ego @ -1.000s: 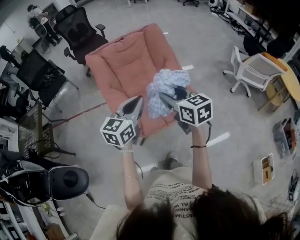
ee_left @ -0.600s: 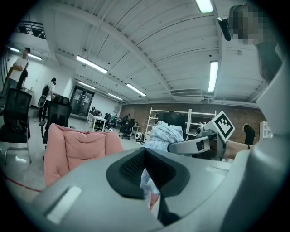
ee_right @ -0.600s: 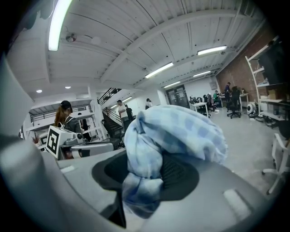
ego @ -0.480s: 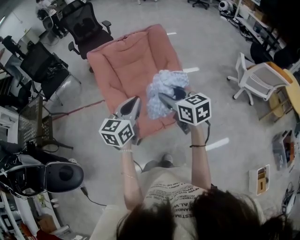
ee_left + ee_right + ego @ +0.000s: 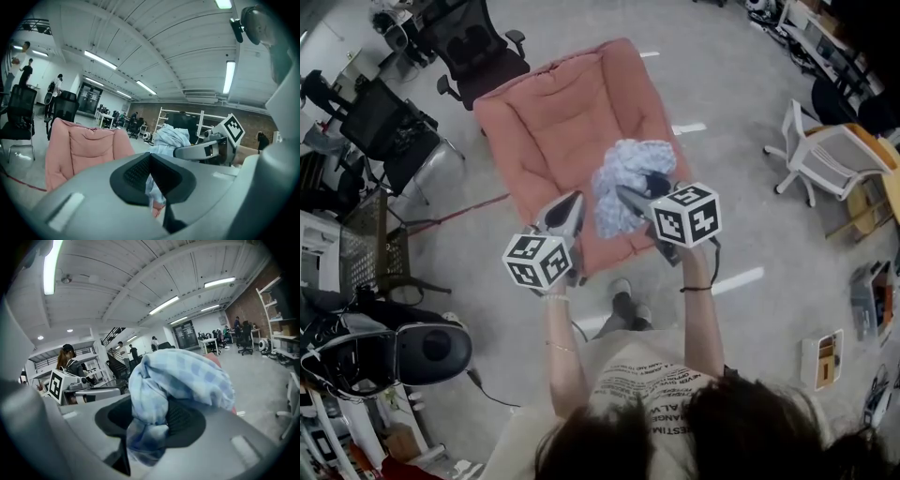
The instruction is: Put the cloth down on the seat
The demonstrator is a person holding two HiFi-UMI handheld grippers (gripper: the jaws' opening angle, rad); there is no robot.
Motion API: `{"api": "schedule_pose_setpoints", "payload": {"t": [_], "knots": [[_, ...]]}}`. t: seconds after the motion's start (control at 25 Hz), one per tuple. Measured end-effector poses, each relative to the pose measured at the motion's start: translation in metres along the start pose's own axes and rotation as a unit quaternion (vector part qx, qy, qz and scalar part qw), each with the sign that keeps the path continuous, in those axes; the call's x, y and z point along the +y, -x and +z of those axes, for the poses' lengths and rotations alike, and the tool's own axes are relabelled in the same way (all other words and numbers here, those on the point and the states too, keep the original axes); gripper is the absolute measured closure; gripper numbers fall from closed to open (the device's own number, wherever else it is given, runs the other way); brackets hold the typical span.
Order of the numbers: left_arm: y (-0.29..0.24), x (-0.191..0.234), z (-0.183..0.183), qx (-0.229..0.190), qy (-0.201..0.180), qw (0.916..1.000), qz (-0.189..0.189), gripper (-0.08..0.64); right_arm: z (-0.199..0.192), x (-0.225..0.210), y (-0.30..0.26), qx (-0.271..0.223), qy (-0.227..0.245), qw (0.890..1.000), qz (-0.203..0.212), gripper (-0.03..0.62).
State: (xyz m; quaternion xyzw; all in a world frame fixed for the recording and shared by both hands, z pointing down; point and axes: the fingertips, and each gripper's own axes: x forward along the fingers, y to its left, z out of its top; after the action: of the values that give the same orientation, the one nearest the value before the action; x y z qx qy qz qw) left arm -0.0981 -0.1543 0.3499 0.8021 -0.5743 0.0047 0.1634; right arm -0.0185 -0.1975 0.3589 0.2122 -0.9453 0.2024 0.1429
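The cloth (image 5: 628, 176), light blue and checked, hangs bunched from my right gripper (image 5: 625, 194), which is shut on it above the front part of the pink cushioned seat (image 5: 553, 122). In the right gripper view the cloth (image 5: 176, 378) spills over both pads and fills the jaws of the right gripper (image 5: 150, 422). My left gripper (image 5: 572, 200) is beside it on the left, shut and empty, apart from the cloth. In the left gripper view the left gripper (image 5: 150, 171) points past the seat (image 5: 84, 150), with the cloth (image 5: 169, 137) ahead at the right.
Black office chairs (image 5: 478, 42) stand behind and left of the seat. A white chair (image 5: 830, 155) is at the right, and boxes (image 5: 831, 337) lie on the floor at the lower right. A black device (image 5: 431, 349) sits at the lower left. People stand far off in the room.
Both grippers and the cloth have moved a little forward and lower toward the seat. The person's feet have stepped closer to the seat's front edge.
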Motion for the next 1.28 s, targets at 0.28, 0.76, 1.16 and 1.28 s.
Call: {"api": "schedule_pose_setpoints", "payload": {"t": [0.28,0.76,1.16,1.28], "knots": [[-0.038,0.033,0.004,0.015,0.008,0.9997,-0.015,0.561,0.018,-0.031,-0.031,-0.007,-0.014,1.0,-0.013,0.407],[-0.085,0.104,-0.001,0.04,0.028,0.9983,-0.033,0.561,0.02,-0.062,-0.101,0.013,-0.034,0.999,-0.03,0.407],[-0.107,0.116,-0.014,0.066,0.028,0.9966,-0.042,0.561,0.007,-0.083,-0.127,0.021,-0.063,0.997,-0.029,0.407],[-0.108,0.119,-0.023,0.072,0.039,0.996,-0.035,0.561,-0.001,-0.082,-0.133,0.036,-0.066,0.997,-0.02,0.407]]}}
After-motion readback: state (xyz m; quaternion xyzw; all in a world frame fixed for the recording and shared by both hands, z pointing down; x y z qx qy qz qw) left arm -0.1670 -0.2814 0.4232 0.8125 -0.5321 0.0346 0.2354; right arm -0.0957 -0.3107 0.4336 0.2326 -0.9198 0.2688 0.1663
